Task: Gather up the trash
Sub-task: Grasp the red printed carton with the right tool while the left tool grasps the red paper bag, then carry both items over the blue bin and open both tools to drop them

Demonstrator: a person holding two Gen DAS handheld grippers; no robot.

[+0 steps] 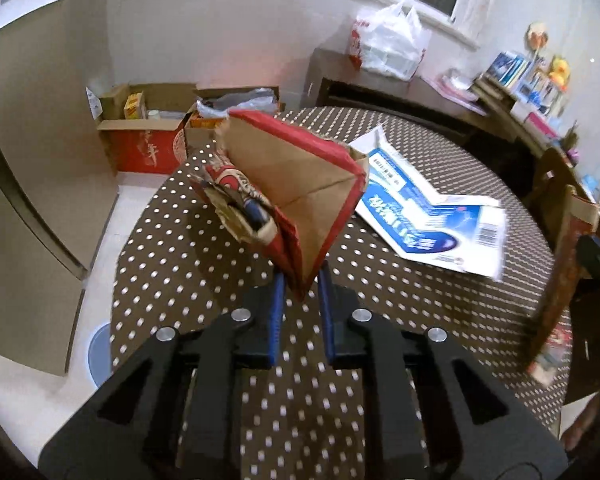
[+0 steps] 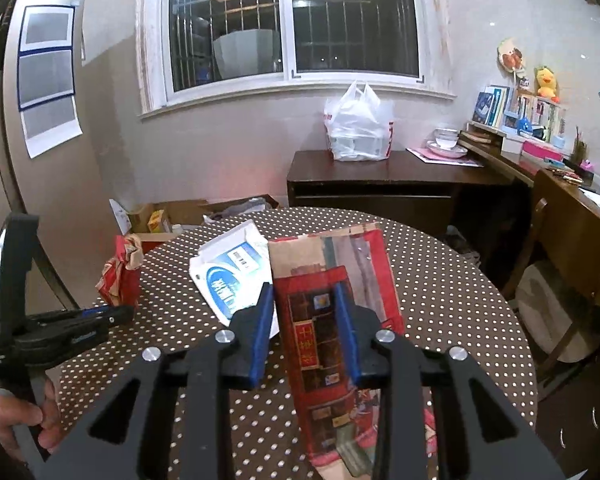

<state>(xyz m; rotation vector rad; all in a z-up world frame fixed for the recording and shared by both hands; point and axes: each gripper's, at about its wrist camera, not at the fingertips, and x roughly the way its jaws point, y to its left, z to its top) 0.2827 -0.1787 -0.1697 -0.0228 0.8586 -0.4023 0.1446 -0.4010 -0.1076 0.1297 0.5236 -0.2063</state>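
Nearest in the left wrist view, the left gripper (image 1: 300, 280) is seen with its blue jaws closed on the bottom corner of a crumpled red and brown paper bag (image 1: 296, 188), which is held up off the polka-dot tabletop (image 1: 172, 256). In the right wrist view the same bag (image 2: 120, 276) is seen at the left edge of the tabletop (image 2: 460, 300), pinched at the tip of the left gripper (image 2: 120, 314).

Nearest in the right wrist view, the right gripper (image 2: 305, 332) is shown with its jaws parted to a middling gap. A flat red printed paper bag (image 2: 332, 344) runs lengthwise between them. Whether the pads press on it cannot be told; from the left wrist view this bag (image 1: 560, 276) appears tilted up beside the right gripper, blurred.

A little farther, a white and blue plastic mailer (image 1: 432, 216) lies flat on the tabletop, just beside the flat bag and partly behind the right gripper's left pad (image 2: 230, 276).

Beyond the tabletop, open cardboard boxes (image 1: 148, 136) stand on the floor by the wall.

The task is judged to be in its early part: one piece is lifted, a second is being handled, the mailer is untouched, and nothing is seen deposited yet.
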